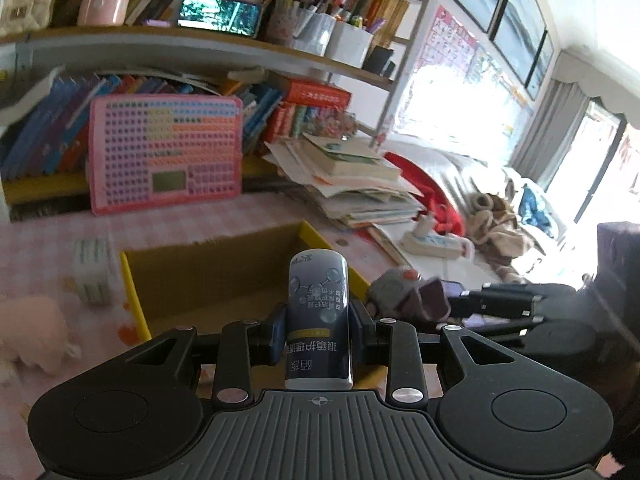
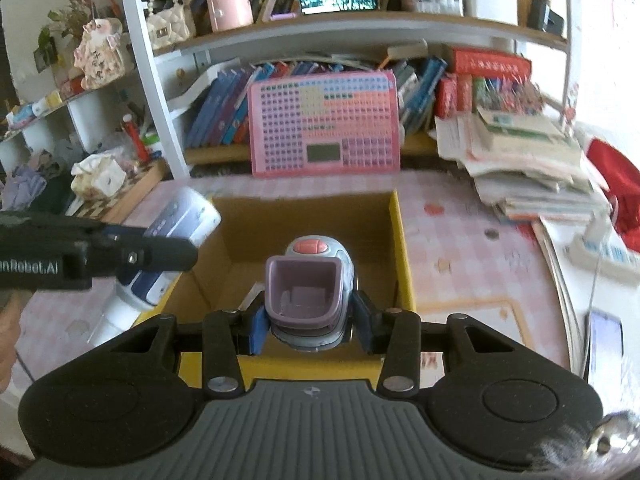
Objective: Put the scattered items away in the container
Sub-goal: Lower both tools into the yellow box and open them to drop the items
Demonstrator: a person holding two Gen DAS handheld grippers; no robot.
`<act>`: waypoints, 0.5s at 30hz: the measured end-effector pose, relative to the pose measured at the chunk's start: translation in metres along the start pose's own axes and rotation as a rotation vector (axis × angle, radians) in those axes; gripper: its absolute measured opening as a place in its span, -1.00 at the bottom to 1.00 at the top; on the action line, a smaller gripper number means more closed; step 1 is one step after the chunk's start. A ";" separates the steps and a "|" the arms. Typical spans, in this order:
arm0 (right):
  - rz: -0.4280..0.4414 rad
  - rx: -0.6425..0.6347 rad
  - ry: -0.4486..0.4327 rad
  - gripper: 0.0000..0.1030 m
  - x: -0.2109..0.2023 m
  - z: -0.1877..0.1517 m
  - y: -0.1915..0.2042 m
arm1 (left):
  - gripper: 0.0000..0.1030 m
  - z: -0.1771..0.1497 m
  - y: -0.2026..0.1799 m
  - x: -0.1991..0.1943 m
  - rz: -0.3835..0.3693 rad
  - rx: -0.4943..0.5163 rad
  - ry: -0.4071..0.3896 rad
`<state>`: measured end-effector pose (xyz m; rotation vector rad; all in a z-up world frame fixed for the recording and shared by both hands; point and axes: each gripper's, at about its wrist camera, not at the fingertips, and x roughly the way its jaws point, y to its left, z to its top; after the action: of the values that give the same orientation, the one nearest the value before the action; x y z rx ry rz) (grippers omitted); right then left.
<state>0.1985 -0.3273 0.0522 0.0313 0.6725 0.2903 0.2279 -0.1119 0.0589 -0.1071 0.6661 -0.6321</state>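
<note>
My left gripper [image 1: 318,334] is shut on a navy and white canister of lens wipes [image 1: 319,316], held over the near edge of the open yellow cardboard box [image 1: 132,292]. My right gripper [image 2: 310,322] is shut on a grey and purple toy with a pink button [image 2: 310,292], held above the same box [image 2: 402,248]. The left gripper and its canister [image 2: 180,220] show at the left in the right wrist view. The right gripper's toy [image 1: 404,292] shows at the right in the left wrist view.
A pink keyboard toy [image 1: 166,158] leans against books behind the box. A pile of books and papers [image 1: 352,176] lies at the right. A white packet [image 1: 94,270] and a pink plush [image 1: 32,332] lie left of the box. A power strip [image 2: 604,252] is at the right.
</note>
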 end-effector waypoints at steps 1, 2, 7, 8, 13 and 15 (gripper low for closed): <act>0.002 -0.014 -0.006 -0.21 0.005 0.005 -0.002 | -0.41 0.003 0.002 0.004 0.011 0.003 -0.004; 0.000 -0.028 -0.010 -0.21 0.011 0.010 -0.004 | -0.41 0.006 0.003 0.008 0.023 0.006 -0.006; 0.005 -0.082 0.015 -0.21 0.055 0.035 -0.012 | -0.40 0.009 0.014 0.041 0.065 0.022 0.060; 0.011 -0.096 0.031 -0.21 0.067 0.039 -0.012 | -0.40 0.007 0.015 0.050 0.067 0.025 0.086; 0.043 -0.134 0.134 -0.21 0.118 0.050 -0.007 | -0.40 -0.009 0.019 0.085 0.090 0.054 0.197; 0.053 -0.151 0.182 -0.21 0.137 0.052 -0.003 | -0.40 -0.014 0.021 0.093 0.098 0.050 0.224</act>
<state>0.3334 -0.2894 0.0086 -0.1228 0.8291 0.3976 0.2864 -0.1474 -0.0086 0.0439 0.8661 -0.5710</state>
